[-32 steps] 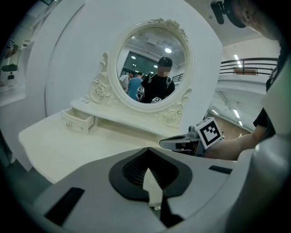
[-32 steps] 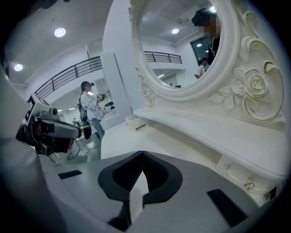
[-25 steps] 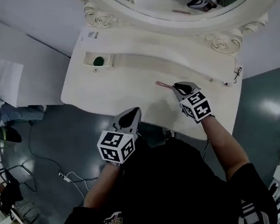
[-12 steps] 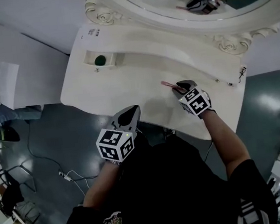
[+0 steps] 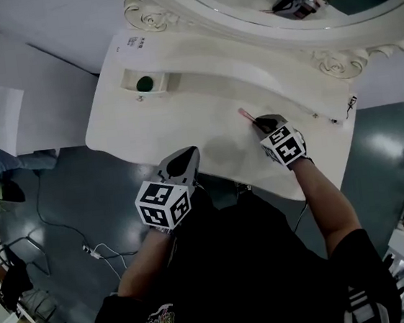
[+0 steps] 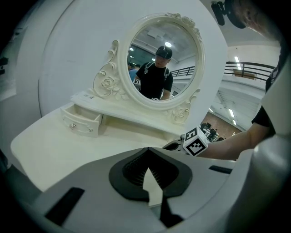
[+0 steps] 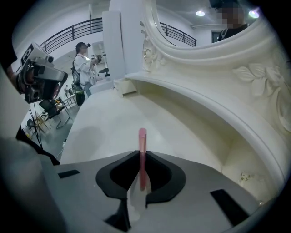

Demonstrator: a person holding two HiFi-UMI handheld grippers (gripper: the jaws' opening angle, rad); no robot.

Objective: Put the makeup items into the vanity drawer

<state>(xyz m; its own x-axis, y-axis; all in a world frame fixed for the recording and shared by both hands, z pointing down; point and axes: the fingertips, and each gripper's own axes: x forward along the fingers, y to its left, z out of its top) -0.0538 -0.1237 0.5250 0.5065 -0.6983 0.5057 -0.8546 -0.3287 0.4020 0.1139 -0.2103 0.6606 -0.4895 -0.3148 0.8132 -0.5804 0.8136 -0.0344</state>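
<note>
A thin pink makeup stick (image 5: 245, 115) pokes out of my right gripper (image 5: 258, 122), which is shut on it just above the white vanity top (image 5: 182, 116). In the right gripper view the pink stick (image 7: 142, 150) runs straight between the closed jaws of the gripper (image 7: 142, 157). The small vanity drawer (image 5: 144, 83) stands open at the far left of the shelf, with a green item (image 5: 145, 84) inside. My left gripper (image 5: 181, 166) hangs at the table's front edge, shut on nothing. Seen from the left gripper (image 6: 148, 152), the open drawer (image 6: 82, 122) is ahead on the left.
An oval mirror (image 5: 278, 3) in an ornate white frame rises behind the shelf. A small dark item (image 5: 346, 106) lies at the table's far right corner. White wall panels stand to the left, with cables on the dark floor (image 5: 84, 207). Another person (image 7: 83, 66) stands far off.
My right gripper has shifted slightly with the pink stick, which now points more toward the mirror. The left gripper has barely moved.
</note>
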